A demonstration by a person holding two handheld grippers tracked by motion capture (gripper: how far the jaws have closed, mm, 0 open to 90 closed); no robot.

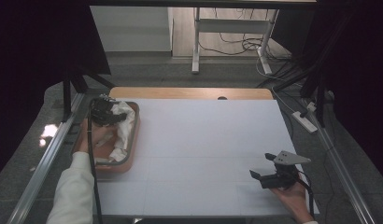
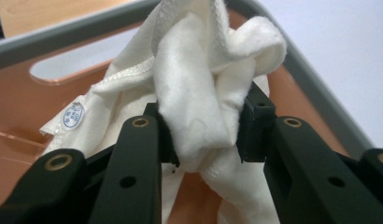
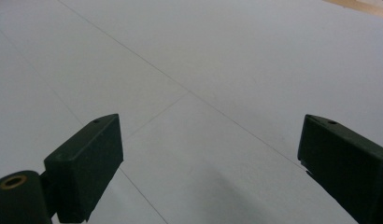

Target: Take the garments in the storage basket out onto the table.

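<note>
A crumpled white cloth (image 1: 124,125) lies in an orange tray (image 1: 134,140) with a grey rim at the left of the table. My left gripper (image 1: 116,117) reaches into the tray from the left and is shut on a bunched fold of the white cloth (image 2: 199,107), which is pinched between its two black jaws. A small round label (image 2: 73,115) shows on the cloth's hem. My right gripper (image 1: 261,166) rests near the table's front right corner, held in a hand, open with nothing between its fingers (image 3: 89,161).
The white table top (image 1: 203,140) stretches between the tray and the right gripper. A wooden strip (image 1: 189,93) runs along the far edge. Metal rails (image 1: 45,158) flank both sides. Cables and a power strip (image 1: 305,119) lie on the floor beyond.
</note>
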